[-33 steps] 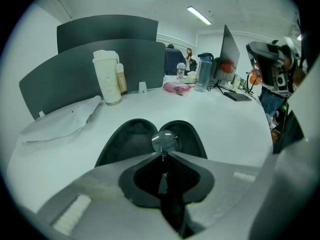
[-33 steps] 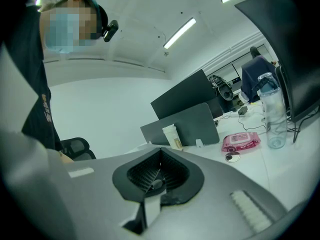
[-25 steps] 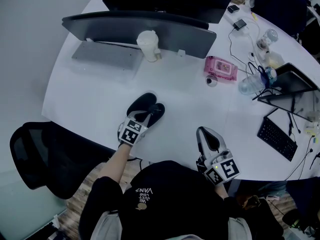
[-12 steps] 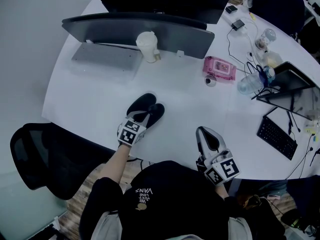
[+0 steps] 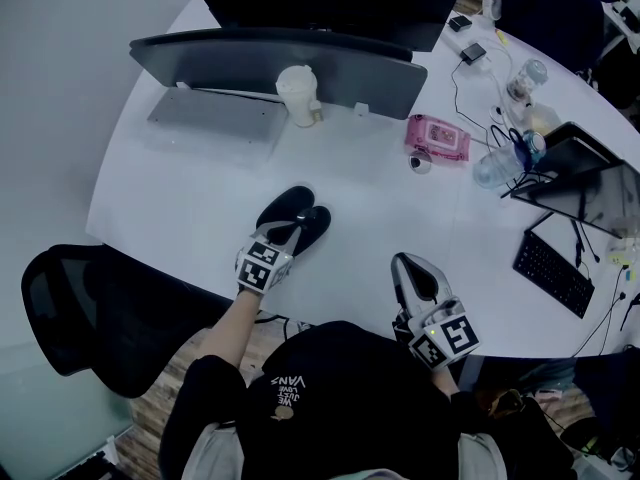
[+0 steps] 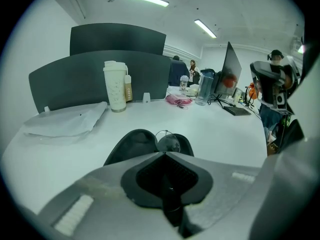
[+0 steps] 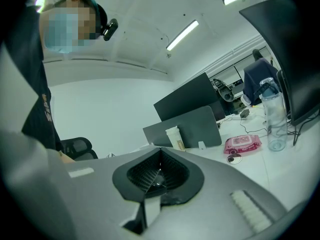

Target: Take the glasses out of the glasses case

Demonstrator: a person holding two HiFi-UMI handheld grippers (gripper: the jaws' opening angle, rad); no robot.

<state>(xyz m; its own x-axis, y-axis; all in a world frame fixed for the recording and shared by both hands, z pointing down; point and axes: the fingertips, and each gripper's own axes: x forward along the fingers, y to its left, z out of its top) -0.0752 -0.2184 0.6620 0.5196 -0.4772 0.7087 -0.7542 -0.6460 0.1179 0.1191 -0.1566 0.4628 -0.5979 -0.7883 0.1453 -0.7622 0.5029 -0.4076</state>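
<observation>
The black glasses case (image 5: pixel 295 213) lies open on the white table (image 5: pixel 180 208), its two halves spread apart. In the left gripper view the case (image 6: pixel 131 143) sits just past my jaws, and a round lens of the glasses (image 6: pixel 168 143) stands upright at their tip. My left gripper (image 5: pixel 292 230) reaches into the case, and its jaws (image 6: pixel 165 155) look shut on the glasses' frame. My right gripper (image 5: pixel 412 273) hovers at the table's front edge, well right of the case, shut with nothing in it (image 7: pixel 159 149).
A white cup (image 5: pixel 297 93) stands before a grey divider panel (image 5: pixel 280 63), with a flat grey sheet (image 5: pixel 212 118) to its left. At the right are a pink wipes pack (image 5: pixel 438 136), a water bottle (image 5: pixel 497 166), a laptop (image 5: pixel 585 183) and a keyboard (image 5: pixel 552 276). A black chair (image 5: pixel 80 308) stands lower left.
Hardly anything differs. Both grippers keep their places, and the left stays at the open case; only the head view shifts slightly.
</observation>
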